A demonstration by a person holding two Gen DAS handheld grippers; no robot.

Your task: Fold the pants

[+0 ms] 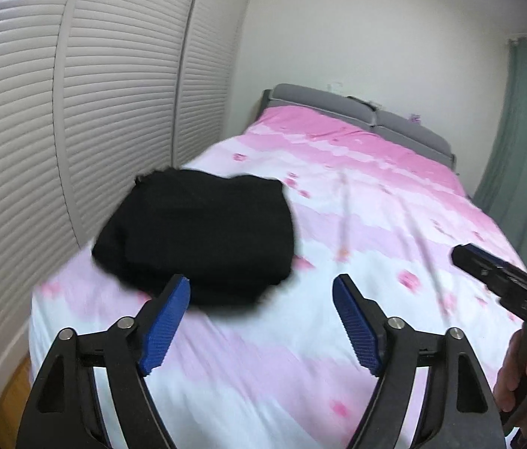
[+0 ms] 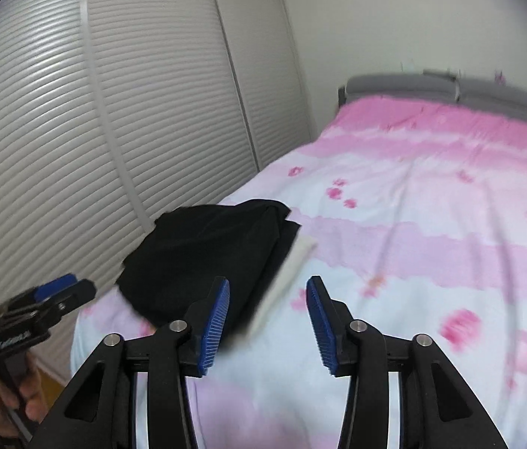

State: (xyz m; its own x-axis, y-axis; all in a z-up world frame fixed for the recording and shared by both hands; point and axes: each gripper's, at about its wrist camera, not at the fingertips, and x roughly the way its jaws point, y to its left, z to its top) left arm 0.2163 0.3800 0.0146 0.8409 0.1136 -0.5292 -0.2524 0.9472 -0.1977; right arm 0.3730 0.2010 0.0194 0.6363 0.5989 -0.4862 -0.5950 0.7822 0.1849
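The black pants [image 1: 196,235] lie folded in a compact bundle near the left edge of the pink and white bed [image 1: 338,224]. They also show in the right wrist view [image 2: 207,258], with a white strip [image 2: 289,273] along their right side. My left gripper [image 1: 261,292] is open and empty, held above the bed just in front of the pants. My right gripper [image 2: 268,295] is open and empty, above the bed beside the pants. The right gripper also shows at the right of the left wrist view [image 1: 503,280], and the left gripper at the left of the right wrist view [image 2: 57,292].
White louvred wardrobe doors [image 1: 76,112] stand close along the bed's left side. A grey headboard [image 1: 357,108] is at the far end. A green curtain [image 1: 525,131] hangs at the right. A strip of wooden floor [image 1: 12,389] shows at lower left.
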